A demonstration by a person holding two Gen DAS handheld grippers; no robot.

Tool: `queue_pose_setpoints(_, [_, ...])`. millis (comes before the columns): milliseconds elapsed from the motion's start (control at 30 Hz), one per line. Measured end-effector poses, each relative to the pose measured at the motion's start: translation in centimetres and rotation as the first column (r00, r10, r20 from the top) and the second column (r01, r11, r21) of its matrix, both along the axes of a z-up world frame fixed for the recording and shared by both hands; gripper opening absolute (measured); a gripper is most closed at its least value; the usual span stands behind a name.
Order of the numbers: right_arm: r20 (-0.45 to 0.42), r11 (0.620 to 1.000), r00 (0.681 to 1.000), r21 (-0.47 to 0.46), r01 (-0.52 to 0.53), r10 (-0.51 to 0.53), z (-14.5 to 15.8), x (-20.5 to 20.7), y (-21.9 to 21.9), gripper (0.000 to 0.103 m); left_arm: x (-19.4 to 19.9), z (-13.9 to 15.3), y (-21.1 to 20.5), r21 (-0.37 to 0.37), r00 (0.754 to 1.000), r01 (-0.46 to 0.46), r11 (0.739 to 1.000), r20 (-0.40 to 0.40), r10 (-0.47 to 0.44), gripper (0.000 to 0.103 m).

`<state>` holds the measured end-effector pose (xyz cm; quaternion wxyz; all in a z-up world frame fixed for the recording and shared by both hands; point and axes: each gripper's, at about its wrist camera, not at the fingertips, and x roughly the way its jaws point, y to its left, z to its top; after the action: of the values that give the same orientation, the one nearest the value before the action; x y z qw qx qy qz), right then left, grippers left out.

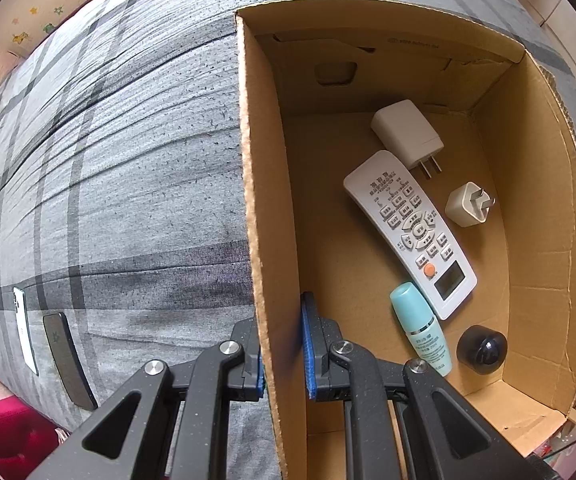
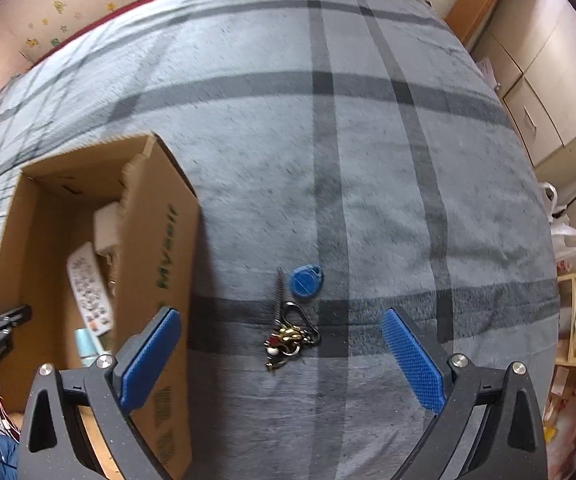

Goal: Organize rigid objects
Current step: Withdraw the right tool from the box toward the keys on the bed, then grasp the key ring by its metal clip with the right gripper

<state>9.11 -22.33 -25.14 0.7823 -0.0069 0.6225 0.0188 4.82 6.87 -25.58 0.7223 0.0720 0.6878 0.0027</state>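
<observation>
A cardboard box (image 1: 272, 208) stands on a grey plaid bed. Inside lie a white remote (image 1: 409, 232), a large white charger (image 1: 407, 132), a small white plug (image 1: 467, 205), a teal bottle (image 1: 421, 328) and a black round object (image 1: 481, 349). My left gripper (image 1: 284, 354) is shut on the box's left wall. In the right wrist view the box (image 2: 156, 248) is at the left, and my right gripper (image 2: 282, 360) is open just above a keychain (image 2: 291, 330) with a blue round tag (image 2: 305, 280).
Two phones, one white (image 1: 24, 330) and one dark (image 1: 68, 360), lie on the bed left of the box. Cabinets (image 2: 543, 92) and bags stand beyond the bed's right edge. A patterned wall runs behind the bed.
</observation>
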Motion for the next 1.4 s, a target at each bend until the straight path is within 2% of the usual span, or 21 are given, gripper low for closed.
queue_pose_setpoints(400, [-0.124, 0.998, 0.991, -0.024, 0.054, -0.056, -6.7, -0.5, -1.8, 0.103, 0.1, -0.2, 0.0, 0.001, 1.000, -0.007, 1.000, -0.004, 0.007, 0.015])
queue_pose_setpoints(600, [-0.169, 0.996, 0.982, -0.027, 0.083, -0.086, -9.1, -0.4, -2.4, 0.103, 0.0, -0.2, -0.1, 0.004, 1.000, -0.006, 1.000, -0.001, 0.006, 0.015])
queue_pose_setpoints(900, [-0.204, 0.996, 0.976, -0.062, 0.062, -0.073, -11.8, -0.1, -1.4, 0.103, 0.0, -0.2, 0.0, 0.003, 1.000, -0.014, 1.000, -0.002, 0.014, 0.015])
queue_pose_setpoints(1167, [-0.209, 0.996, 0.975, -0.062, 0.063, -0.075, -13.1, 0.3, -0.7, 0.101, 0.1, -0.4, 0.3, 0.001, 1.000, -0.022, 1.000, -0.002, 0.022, 0.015])
queue_pose_setpoints(1200, [-0.206, 0.996, 0.975, -0.059, 0.067, -0.078, -13.0, 0.3, -0.7, 0.099, 0.1, -0.4, 0.3, 0.002, 1.000, -0.023, 1.000, -0.002, 0.023, 0.015])
queue_pose_setpoints(1300, [-0.199, 0.995, 0.976, -0.064, 0.078, -0.089, -12.3, 0.6, -1.0, 0.080, 0.1, -0.4, 0.3, 0.002, 1.000, -0.021, 1.000, -0.005, 0.021, 0.015])
queue_pose_setpoints(1333, [-0.203, 0.995, 0.975, -0.069, 0.074, -0.086, -12.0, 0.6, -1.1, 0.065, 0.1, -0.5, 0.3, 0.003, 1.000, -0.021, 1.000, -0.007, 0.021, 0.015])
queue_pose_setpoints(1367, [-0.208, 0.995, 0.975, -0.069, 0.067, -0.080, -11.9, 0.8, -0.8, 0.045, 0.1, -0.6, 0.3, 0.003, 1.000, -0.021, 1.000, -0.008, 0.021, 0.015])
queue_pose_setpoints(1400, [-0.208, 0.996, 0.975, -0.071, 0.059, -0.073, -11.7, 0.9, -0.7, 0.035, 0.2, -0.6, 0.2, 0.001, 1.000, -0.021, 1.000, -0.007, 0.021, 0.015])
